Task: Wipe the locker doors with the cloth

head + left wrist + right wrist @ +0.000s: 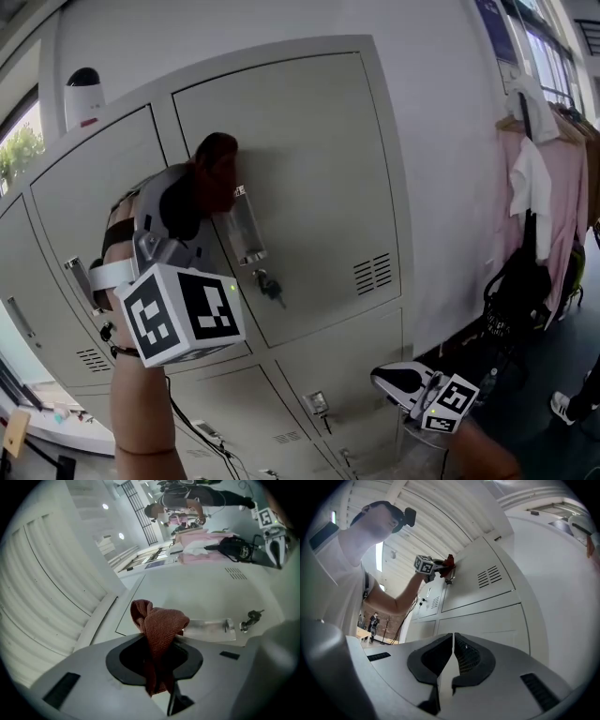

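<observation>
Cloth clamped in left claw, against upper locker door; right claw closed, empty, low.

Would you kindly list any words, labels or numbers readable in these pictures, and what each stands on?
No text is legible.
Black bag: white print, too small to read.
Blue wall panel: too blurred to read.
Left marker cube: square patterns only, no letters.

the left hand-held gripper hides the lower part of the cloth; the head view's bottom edge cuts off the bottom lockers.
</observation>
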The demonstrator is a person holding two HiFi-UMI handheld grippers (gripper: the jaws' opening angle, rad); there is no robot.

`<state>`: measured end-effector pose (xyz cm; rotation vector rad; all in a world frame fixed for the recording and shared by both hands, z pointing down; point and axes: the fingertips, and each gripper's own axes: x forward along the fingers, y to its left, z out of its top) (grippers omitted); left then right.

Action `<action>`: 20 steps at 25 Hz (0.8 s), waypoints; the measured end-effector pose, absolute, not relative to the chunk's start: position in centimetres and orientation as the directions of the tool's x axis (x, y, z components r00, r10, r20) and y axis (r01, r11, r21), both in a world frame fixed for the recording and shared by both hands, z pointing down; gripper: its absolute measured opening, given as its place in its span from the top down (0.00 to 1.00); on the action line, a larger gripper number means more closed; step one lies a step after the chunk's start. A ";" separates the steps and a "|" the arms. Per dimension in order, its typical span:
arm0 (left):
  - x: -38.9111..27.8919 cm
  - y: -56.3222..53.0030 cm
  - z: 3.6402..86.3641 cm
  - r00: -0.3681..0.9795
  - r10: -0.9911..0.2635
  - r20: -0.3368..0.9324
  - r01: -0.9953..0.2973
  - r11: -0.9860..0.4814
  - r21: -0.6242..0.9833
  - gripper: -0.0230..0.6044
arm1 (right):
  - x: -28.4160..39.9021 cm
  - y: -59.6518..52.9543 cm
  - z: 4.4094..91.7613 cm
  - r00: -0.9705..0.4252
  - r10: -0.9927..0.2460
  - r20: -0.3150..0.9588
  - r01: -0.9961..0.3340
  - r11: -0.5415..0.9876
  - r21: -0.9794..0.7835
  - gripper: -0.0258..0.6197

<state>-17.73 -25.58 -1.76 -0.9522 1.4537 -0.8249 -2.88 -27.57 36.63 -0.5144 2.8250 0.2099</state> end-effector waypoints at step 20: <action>4.4 -35.6 -2.0 0.236 -0.918 -0.318 0.083 0.345 -0.935 0.83 | -0.5 -24.6 37.5 -0.884 -0.374 -0.280 -0.414 0.905 0.098 0.92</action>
